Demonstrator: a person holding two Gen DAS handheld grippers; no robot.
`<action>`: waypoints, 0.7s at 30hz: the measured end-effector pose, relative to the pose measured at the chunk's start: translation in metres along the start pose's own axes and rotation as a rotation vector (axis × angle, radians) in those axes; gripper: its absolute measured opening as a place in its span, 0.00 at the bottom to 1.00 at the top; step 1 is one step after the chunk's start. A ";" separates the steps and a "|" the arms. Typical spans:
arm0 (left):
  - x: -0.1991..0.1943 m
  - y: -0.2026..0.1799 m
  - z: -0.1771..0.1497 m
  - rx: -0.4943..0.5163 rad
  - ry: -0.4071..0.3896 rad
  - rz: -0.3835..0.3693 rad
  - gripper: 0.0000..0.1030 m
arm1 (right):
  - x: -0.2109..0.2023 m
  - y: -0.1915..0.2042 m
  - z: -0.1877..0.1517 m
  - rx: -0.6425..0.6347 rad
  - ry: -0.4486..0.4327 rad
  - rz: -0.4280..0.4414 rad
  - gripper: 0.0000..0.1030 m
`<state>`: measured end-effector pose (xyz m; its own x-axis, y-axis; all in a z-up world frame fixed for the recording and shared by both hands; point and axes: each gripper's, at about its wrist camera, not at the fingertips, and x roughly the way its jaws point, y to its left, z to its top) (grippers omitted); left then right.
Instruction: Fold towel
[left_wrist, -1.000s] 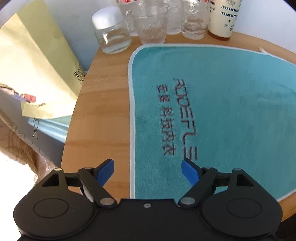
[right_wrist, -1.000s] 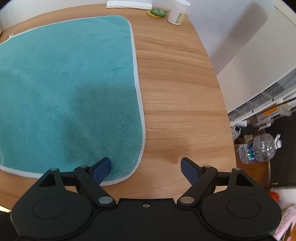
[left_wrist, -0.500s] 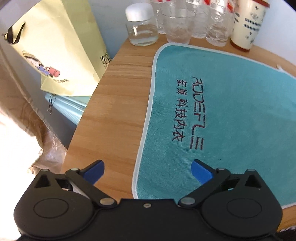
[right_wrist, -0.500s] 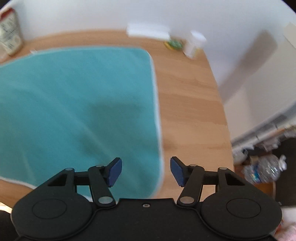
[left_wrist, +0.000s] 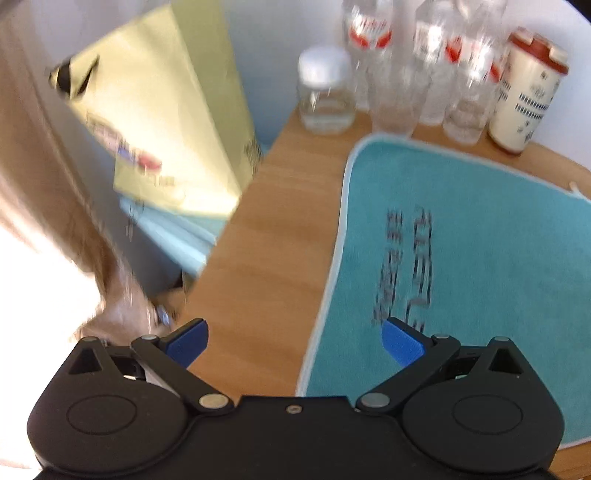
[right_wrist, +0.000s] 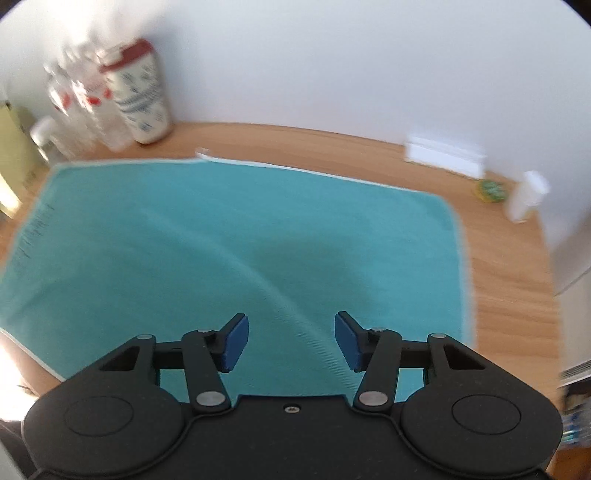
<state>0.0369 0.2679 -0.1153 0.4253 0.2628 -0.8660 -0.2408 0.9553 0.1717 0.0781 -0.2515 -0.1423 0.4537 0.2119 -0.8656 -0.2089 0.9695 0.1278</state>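
A teal towel (left_wrist: 480, 251) with white trim and dark printed lettering lies flat on the wooden table (left_wrist: 266, 258). My left gripper (left_wrist: 293, 341) is open above the towel's near left edge, one finger over bare wood and the other over the cloth. In the right wrist view the whole towel (right_wrist: 221, 240) spreads out flat. My right gripper (right_wrist: 291, 341) hovers open over its near right part, nothing between the fingers. Both views are motion-blurred.
At the table's back left stand a glass jar (left_wrist: 325, 96), clear bottles (left_wrist: 465, 74) and a red-lidded cup (left_wrist: 524, 92). A yellow paper bag (left_wrist: 159, 122) stands off the left edge. A white box (right_wrist: 443, 155) and small white bottle (right_wrist: 524, 195) sit back right.
Both grippers have pulled back and tilted up, showing more of the wall and the back of the table. The right gripper's jaws have narrowed from wide open and swung left over the towel.
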 end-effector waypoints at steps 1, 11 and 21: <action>-0.001 0.000 0.011 0.040 -0.019 -0.014 0.99 | 0.003 0.022 -0.001 0.053 -0.030 0.015 0.51; 0.043 -0.011 0.083 0.470 -0.092 -0.286 0.99 | 0.013 0.186 -0.044 0.318 -0.098 -0.015 0.51; 0.099 -0.017 0.115 0.629 -0.091 -0.290 0.99 | 0.041 0.282 -0.052 0.335 -0.087 -0.025 0.51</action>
<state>0.1831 0.2929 -0.1498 0.4739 -0.0309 -0.8800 0.4330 0.8784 0.2024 -0.0070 0.0239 -0.1667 0.5304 0.1837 -0.8276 0.0923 0.9579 0.2717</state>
